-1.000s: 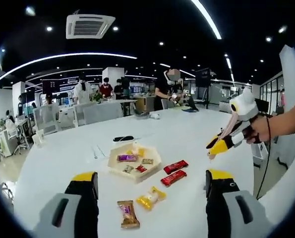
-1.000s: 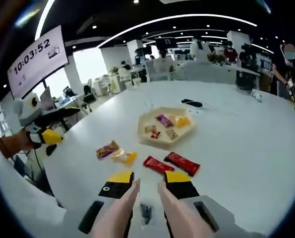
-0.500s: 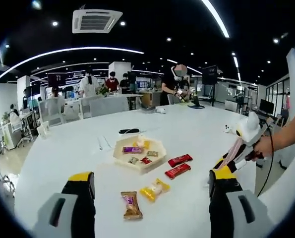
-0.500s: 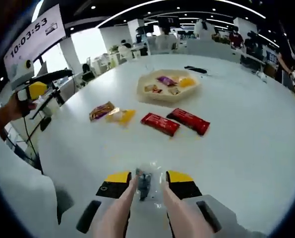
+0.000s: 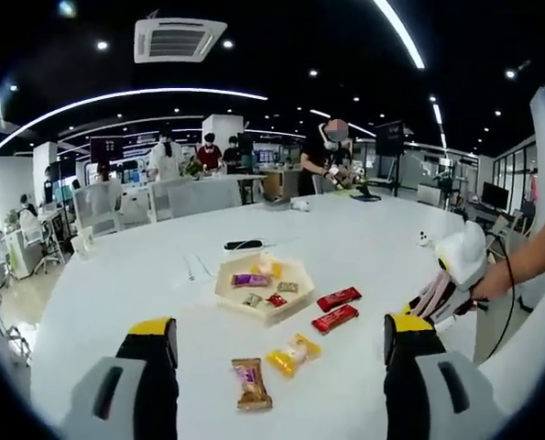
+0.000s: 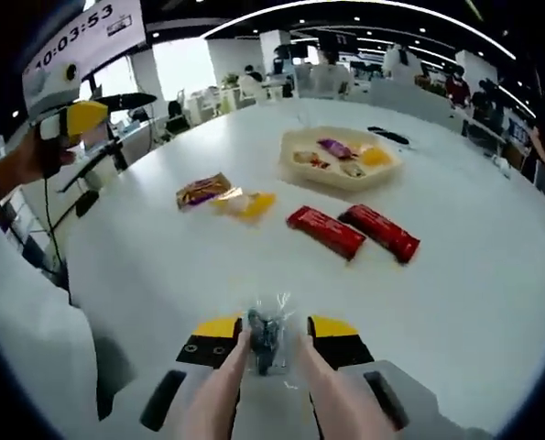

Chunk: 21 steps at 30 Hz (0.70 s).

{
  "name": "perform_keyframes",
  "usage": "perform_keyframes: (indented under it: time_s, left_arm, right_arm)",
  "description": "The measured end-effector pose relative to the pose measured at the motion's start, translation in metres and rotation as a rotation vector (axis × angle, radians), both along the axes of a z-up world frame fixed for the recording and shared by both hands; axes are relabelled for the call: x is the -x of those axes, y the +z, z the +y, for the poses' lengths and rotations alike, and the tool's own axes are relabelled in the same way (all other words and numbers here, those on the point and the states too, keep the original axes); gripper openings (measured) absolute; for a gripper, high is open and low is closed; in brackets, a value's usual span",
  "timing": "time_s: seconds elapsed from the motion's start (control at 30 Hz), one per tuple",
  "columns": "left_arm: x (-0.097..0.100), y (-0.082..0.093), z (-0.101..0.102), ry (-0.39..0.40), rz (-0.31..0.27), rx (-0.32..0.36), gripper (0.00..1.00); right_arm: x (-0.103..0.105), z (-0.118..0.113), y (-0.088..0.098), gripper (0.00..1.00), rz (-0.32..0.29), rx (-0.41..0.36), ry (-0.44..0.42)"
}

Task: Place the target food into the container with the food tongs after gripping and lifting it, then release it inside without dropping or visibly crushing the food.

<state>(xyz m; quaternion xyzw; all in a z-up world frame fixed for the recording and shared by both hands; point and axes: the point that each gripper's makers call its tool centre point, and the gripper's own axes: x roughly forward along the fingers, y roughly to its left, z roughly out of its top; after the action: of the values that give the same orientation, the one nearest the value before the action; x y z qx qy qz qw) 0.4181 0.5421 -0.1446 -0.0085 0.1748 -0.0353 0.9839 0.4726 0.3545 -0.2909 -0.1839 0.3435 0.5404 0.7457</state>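
While you dropped the right gripper (image 6: 270,335), its pink tongs (image 6: 224,390) closed around a small clear-wrapped dark candy (image 6: 265,330); grip looked set, hexagonal beige tray (image 6: 338,177) waited at 1 o'clock. Left gripper (image 5: 281,344) hung wide open, empty.

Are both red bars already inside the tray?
No, both red bars lie on the table beside the tray.

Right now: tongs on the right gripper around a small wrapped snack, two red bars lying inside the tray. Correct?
Not quite. The two red bars lie on the table beside the tray, not inside, as the right gripper view shows. The tongs do sit around the small wrapped snack.
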Motion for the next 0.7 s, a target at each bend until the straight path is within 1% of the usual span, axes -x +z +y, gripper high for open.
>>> perform_keyframes:
  time_s: [0.03,0.13,0.2,0.23,0.3,0.33,0.37,0.4,0.43,0.47,0.5,0.53,0.6,0.63,0.67,0.7]
  left_arm:
    - [0.000,0.000,0.000,0.001,0.000,0.002,0.94]
    - [0.000,0.001,0.001,0.003,-0.003,0.002,0.93]
    - [0.002,0.001,0.002,0.008,-0.005,0.003,0.93]
    - [0.002,0.001,0.003,0.009,-0.005,0.004,0.93]
    - [0.004,0.001,0.004,0.009,0.000,-0.002,0.93]
    - [0.005,0.001,0.005,0.009,0.000,-0.002,0.93]
    - [0.006,0.001,0.006,0.012,-0.001,-0.002,0.93]
    - [0.007,0.002,0.008,0.016,-0.003,-0.002,0.93]
    - [0.007,0.002,0.008,0.018,-0.004,-0.001,0.93]
    - [0.007,0.002,0.009,0.018,-0.004,-0.001,0.93]
    - [0.008,0.002,0.010,0.021,-0.003,-0.003,0.93]
    - [0.008,0.002,0.010,0.022,-0.006,-0.004,0.93]
    - [0.008,0.003,0.010,0.023,-0.008,-0.001,0.93]
    - [0.007,0.002,0.010,0.023,-0.007,-0.001,0.92]
    - [0.007,0.002,0.010,0.022,-0.006,-0.001,0.92]
    - [0.006,0.001,0.009,0.021,-0.005,0.003,0.92]
  right_arm:
    - [0.002,-0.002,-0.005,0.27,-0.001,0.026,0.015]
    - [0.003,0.001,-0.001,0.23,-0.086,0.039,0.092]
    - [-0.004,-0.001,-0.001,0.20,-0.083,0.053,0.040]
    - [-0.006,-0.002,-0.001,0.19,-0.084,0.065,0.032]
    - [-0.006,-0.001,-0.002,0.18,-0.048,0.090,0.008]
    - [-0.005,-0.001,-0.001,0.18,-0.025,0.083,-0.004]
    - [-0.004,0.000,0.000,0.18,-0.009,0.063,-0.009]
    - [-0.006,-0.002,0.001,0.18,-0.022,0.062,-0.021]
    - [-0.003,0.001,0.005,0.18,0.006,0.026,-0.025]
    - [-0.002,0.002,0.008,0.18,0.021,0.007,-0.028]
    - [-0.007,0.000,0.013,0.18,0.010,-0.016,-0.082]
    - [-0.003,-0.001,0.016,0.18,0.037,-0.035,-0.063]
    - [-0.006,-0.002,0.027,0.19,0.055,-0.099,-0.107]
    - [-0.005,-0.002,0.028,0.19,0.073,-0.112,-0.105]
    - [-0.005,-0.002,0.035,0.19,0.086,-0.162,-0.122]
    - [-0.006,-0.006,0.036,0.19,0.085,-0.166,-0.133]
